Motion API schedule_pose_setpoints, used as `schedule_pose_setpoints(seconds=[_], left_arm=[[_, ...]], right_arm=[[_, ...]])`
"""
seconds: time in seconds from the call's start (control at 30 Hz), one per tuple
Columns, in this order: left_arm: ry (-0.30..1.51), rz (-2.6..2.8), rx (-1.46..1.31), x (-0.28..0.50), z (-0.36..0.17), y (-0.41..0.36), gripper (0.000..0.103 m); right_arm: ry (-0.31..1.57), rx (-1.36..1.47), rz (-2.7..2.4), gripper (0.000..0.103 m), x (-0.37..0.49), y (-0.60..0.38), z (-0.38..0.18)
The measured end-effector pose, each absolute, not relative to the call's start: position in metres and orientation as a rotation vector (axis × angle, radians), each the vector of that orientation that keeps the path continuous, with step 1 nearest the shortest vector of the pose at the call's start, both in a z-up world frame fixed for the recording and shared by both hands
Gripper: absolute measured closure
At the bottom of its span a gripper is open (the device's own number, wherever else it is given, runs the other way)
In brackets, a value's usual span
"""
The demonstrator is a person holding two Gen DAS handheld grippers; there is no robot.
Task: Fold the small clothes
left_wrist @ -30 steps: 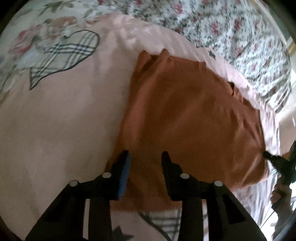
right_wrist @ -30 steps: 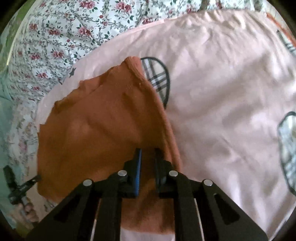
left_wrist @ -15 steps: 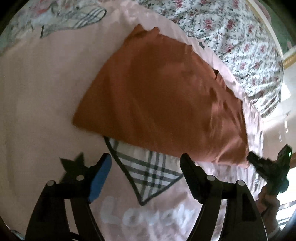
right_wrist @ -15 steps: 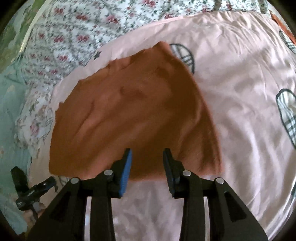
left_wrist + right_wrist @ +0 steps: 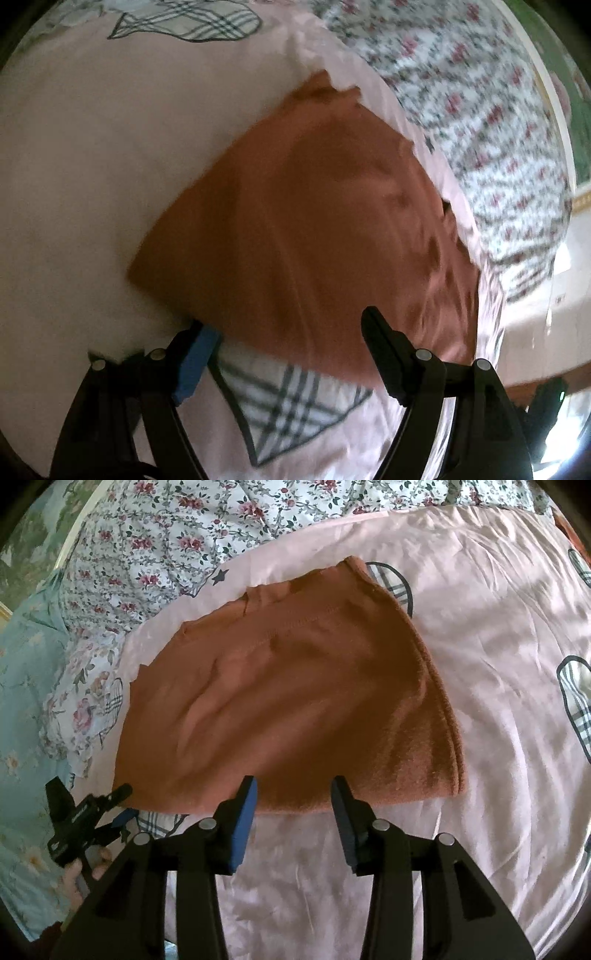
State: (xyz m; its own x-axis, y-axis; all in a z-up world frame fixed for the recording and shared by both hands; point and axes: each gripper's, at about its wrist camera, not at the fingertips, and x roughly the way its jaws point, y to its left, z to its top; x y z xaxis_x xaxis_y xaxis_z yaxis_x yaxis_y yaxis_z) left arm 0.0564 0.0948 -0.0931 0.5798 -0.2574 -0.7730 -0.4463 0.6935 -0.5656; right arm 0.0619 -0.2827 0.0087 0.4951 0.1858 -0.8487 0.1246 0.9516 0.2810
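The rust-orange garment [image 5: 288, 701] lies folded flat on the pink bedsheet [image 5: 498, 646], near its floral-side edge. Your right hand-held gripper [image 5: 293, 794] is opening just off the near hem, pinching nothing; the left hand-held gripper [image 5: 291, 332] stands spread and empty at its corner. Before the next fold, seat both pads squarely on matching corners.

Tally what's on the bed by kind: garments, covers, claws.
Rust-orange garment: 1
Bed covers: 2, pink sheet and floral quilt
Claws: 2, left claw and right claw, neither holding anything
Total: 5
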Motion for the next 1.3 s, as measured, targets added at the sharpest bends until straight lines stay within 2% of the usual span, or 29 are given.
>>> schedule_pose_setpoints(seconds=[0.2, 0.27, 0.3, 0.33, 0.37, 0.43, 0.57, 0.73, 0.87, 0.93, 1.0, 1.3], left_arm=[[0.947, 0.219, -0.815, 0.079, -0.093, 0.105, 0.024], [0.949, 0.242, -0.792, 0.086, -0.091, 0.102, 0.029], [0.948, 0.248, -0.772, 0.089, -0.089, 0.101, 0.035], [0.947, 0.247, -0.755, 0.092, -0.087, 0.099, 0.051], [0.951, 0.242, -0.737, 0.095, -0.084, 0.097, 0.073], [0.942, 0.234, -0.696, 0.099, -0.075, 0.093, 0.090], [0.883, 0.154, -0.561, 0.109, -0.040, 0.061, 0.092], [0.855, -0.045, -0.344, 0.129, -0.003, -0.019, 0.093], [0.909, -0.172, -0.171, 0.143, -0.015, -0.088, 0.093], [0.942, -0.208, -0.115, 0.147, -0.028, -0.114, 0.094], [0.962, -0.222, -0.081, 0.148, -0.040, -0.129, 0.094], [0.958, -0.216, -0.059, 0.142, -0.043, -0.127, 0.095]], right_arm=[[1.061, 0.336, 0.044, 0.059, 0.068, -0.289, 0.009], [1.066, 0.352, 0.045, 0.059, 0.073, -0.294, 0.007], [1.069, 0.361, 0.047, 0.059, 0.076, -0.296, 0.006], [1.071, 0.369, 0.051, 0.059, 0.079, -0.299, 0.005], [1.071, 0.372, 0.054, 0.059, 0.082, -0.300, 0.004], [1.068, 0.376, 0.063, 0.059, 0.088, -0.305, 0.005], [1.062, 0.388, 0.085, 0.059, 0.102, -0.313, 0.007], [1.079, 0.453, 0.151, 0.059, 0.130, -0.323, 0.004], [1.121, 0.512, 0.248, 0.057, 0.161, -0.321, 0.002], [1.146, 0.550, 0.302, 0.044, 0.177, -0.316, -0.003], [1.182, 0.570, 0.351, 0.037, 0.193, -0.305, -0.011], [1.304, 0.467, 0.445, 0.037, 0.268, -0.228, -0.055]])
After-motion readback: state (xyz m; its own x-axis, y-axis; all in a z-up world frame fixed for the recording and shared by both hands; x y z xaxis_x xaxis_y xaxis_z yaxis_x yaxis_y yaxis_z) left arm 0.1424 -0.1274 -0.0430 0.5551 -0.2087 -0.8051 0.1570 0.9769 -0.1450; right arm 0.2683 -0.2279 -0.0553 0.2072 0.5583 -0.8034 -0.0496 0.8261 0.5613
